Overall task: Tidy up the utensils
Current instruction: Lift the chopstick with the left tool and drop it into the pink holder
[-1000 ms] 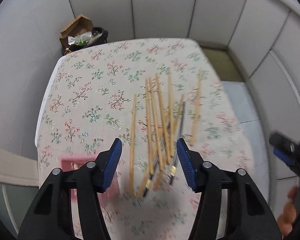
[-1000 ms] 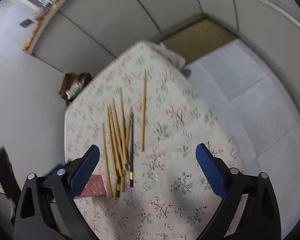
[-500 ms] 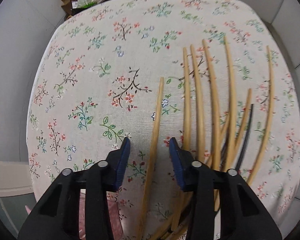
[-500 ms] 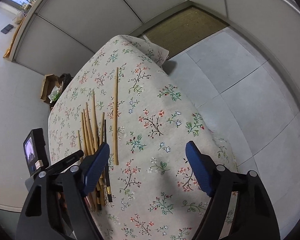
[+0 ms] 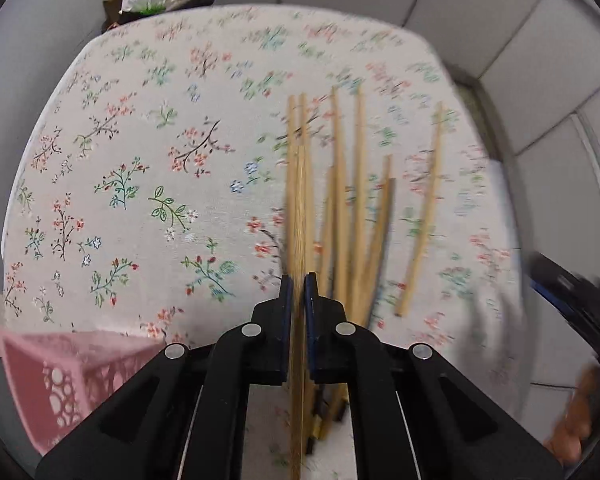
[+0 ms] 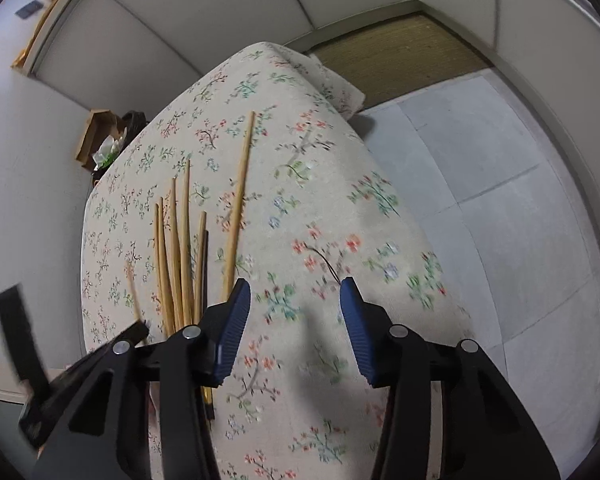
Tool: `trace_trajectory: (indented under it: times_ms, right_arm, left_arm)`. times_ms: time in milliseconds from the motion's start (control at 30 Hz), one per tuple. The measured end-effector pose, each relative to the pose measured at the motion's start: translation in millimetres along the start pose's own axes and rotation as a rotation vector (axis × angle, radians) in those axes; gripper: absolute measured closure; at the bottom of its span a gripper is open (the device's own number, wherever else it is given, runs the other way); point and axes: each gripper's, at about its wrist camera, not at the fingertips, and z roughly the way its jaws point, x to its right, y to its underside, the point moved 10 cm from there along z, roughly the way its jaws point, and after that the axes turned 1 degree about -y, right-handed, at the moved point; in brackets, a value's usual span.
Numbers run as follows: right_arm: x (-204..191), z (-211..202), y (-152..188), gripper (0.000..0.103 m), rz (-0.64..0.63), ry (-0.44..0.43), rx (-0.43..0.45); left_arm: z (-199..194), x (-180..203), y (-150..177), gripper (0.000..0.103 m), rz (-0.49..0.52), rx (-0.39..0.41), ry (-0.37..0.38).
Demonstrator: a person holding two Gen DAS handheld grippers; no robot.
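the left gripper (image 5: 299,288) had just pressed together on one wooden chopstick (image 5: 298,208), apparently lifted off the cloth. a pink basket (image 5: 60,368) sat at its near left. the right gripper (image 6: 292,312), jaws narrowing but spread, held nothing. beyond lay the other chopsticks (image 5: 352,208) on the floral worktop (image 5: 140,160).

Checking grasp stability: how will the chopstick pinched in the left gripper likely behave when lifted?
The chopstick looks thin and rigid, so probably stiff and light. The left gripper pinches it partway along, with much length ahead; it may pivot. Its smooth surface could slip.
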Motion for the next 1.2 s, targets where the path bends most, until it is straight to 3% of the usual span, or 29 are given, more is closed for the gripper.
trace_trajectory:
  times_ms: [67,233,300,400,433,467,533,633,800,967,1200]
  right_arm:
    - [-9.3,11.7,-6.1,0.056,-0.004,-0.021,-0.028]
    - [-37.4,46.2,-36.0,0.056,-0.027,-0.029,-0.048]
    - [-45.4,64.4,-46.6,0.056,-0.031,-0.001,-0.062]
    - [-55.6,87.3,-68.2,0.056,-0.095,0.111,-0.046]
    - [-57.9,97.7,-70.1,0.059,-0.118,0.148,-0.053]
    - [-57.2,104.8,-68.5,0.08,-0.132,0.173,-0.07]
    - [-55.0,106.5,-66.2,0.095,-0.186,0.276,-0.025]
    - [-61.4,91.7,-56.8,0.096,-0.138,0.166,0.005]
    - [-76.7,18.6,-60.5,0.096,-0.157,0.092,0.173]
    - [-135.2,-56.4,-45.6,0.096,-0.208,-0.091,0.316]
    - [-206.1,-107.6,-0.4,0.096,-0.26,-0.29,0.418]
  left_arm:
    - [-28.9,3.2,3.3,0.097,0.011,0.055,0.026]
    - [-131.1,15.0,18.1,0.097,0.068,0.285,0.095]
    - [-160.4,15.4,23.7,0.097,0.058,0.348,0.137]
    - [-201.7,6.9,24.5,0.097,0.04,0.472,0.165]
    - [-211.2,4.7,25.7,0.097,0.037,0.505,0.17]
    - [-217.5,3.5,26.9,0.097,0.037,0.529,0.179]
    - [-221.8,1.2,26.2,0.097,0.049,0.567,0.178]
    - [-222.9,-11.0,25.1,0.097,0.038,0.591,0.204]
    - [-240.7,-37.0,25.9,0.097,0.007,0.656,0.235]
    - [-266.6,-68.4,22.8,0.097,-0.031,0.757,0.246]
    - [-281.8,-113.4,18.1,0.097,-0.102,0.885,0.223]
